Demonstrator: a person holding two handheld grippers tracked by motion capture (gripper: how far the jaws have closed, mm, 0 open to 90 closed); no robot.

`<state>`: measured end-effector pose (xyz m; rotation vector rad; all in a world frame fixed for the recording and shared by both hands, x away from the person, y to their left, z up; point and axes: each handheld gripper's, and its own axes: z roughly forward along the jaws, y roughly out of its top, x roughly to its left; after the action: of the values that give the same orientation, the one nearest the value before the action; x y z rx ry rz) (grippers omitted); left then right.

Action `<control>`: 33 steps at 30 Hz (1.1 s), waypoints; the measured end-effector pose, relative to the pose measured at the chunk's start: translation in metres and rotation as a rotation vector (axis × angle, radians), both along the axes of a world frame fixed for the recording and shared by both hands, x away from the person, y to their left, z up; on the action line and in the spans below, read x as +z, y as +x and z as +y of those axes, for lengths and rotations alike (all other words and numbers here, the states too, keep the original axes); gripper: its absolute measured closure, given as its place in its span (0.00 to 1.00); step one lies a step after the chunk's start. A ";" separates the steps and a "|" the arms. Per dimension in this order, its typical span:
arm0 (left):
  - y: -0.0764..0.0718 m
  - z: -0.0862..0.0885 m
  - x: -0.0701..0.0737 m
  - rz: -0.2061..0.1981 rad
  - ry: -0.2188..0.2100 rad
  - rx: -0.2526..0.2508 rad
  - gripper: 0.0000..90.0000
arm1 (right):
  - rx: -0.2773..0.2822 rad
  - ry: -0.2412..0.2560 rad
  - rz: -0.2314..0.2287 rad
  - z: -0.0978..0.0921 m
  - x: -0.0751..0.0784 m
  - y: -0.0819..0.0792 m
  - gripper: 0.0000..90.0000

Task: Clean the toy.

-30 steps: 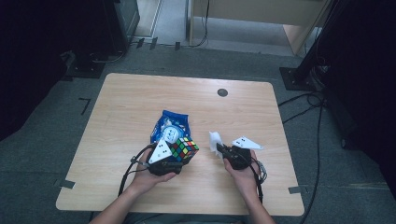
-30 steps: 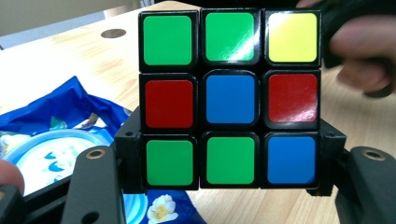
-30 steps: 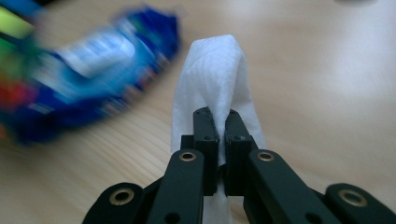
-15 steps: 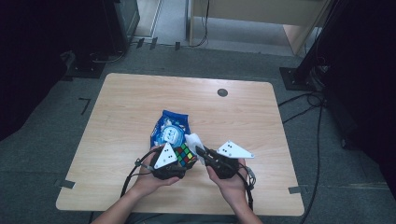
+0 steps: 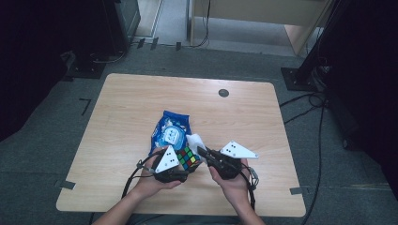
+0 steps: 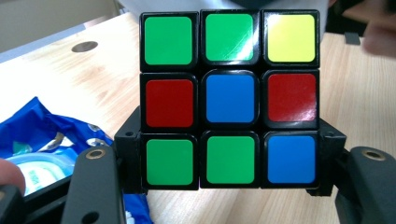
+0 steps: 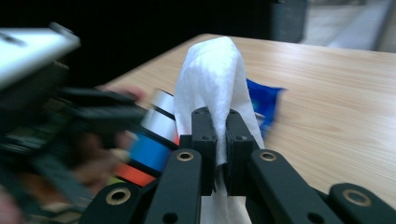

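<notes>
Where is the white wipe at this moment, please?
The white wipe is pinched in the right gripper, beside the cube, in front of the blue packet.

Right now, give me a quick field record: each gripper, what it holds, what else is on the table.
left gripper: shut on multicoloured puzzle cube, jaws clamping its sides
cube face toward left gripper's camera: green, green, yellow / red, blue, red / green, green, blue
right gripper: shut on white wet wipe, beside the cube
blue wipes packet: flat on light wooden table, beyond the cube
</notes>
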<state>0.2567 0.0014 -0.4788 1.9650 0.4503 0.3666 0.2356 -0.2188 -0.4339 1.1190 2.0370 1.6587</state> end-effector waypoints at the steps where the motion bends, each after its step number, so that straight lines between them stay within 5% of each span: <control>1: -0.001 -0.002 0.000 -0.001 0.009 -0.002 0.38 | 0.011 0.006 -0.004 0.004 0.003 -0.002 0.96; 5: -0.001 0.000 0.002 -0.005 -0.011 0.000 0.38 | 0.027 0.021 -0.017 0.008 0.009 -0.005 0.96; 13: 0.005 0.011 0.008 0.014 -0.066 0.024 0.38 | -0.084 -0.037 0.037 -0.011 -0.009 0.007 0.96; 21: 0.002 0.006 0.006 0.009 -0.049 0.016 0.38 | 0.008 0.013 -0.037 0.010 0.014 -0.015 0.95; 27: 0.002 0.010 0.010 0.017 -0.087 0.009 0.38 | -0.049 0.046 0.012 -0.003 0.004 -0.006 0.96; 30: 0.003 0.011 0.010 0.018 -0.086 0.007 0.38 | -0.092 0.015 0.035 -0.011 -0.006 0.002 0.96; 33: 0.002 0.008 0.009 0.009 -0.070 0.003 0.38 | -0.095 0.036 0.050 -0.012 -0.007 0.004 0.96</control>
<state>0.2583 0.0093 -0.4700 1.8990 0.4660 0.3393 0.2392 -0.2304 -0.4410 1.2609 1.9587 1.6427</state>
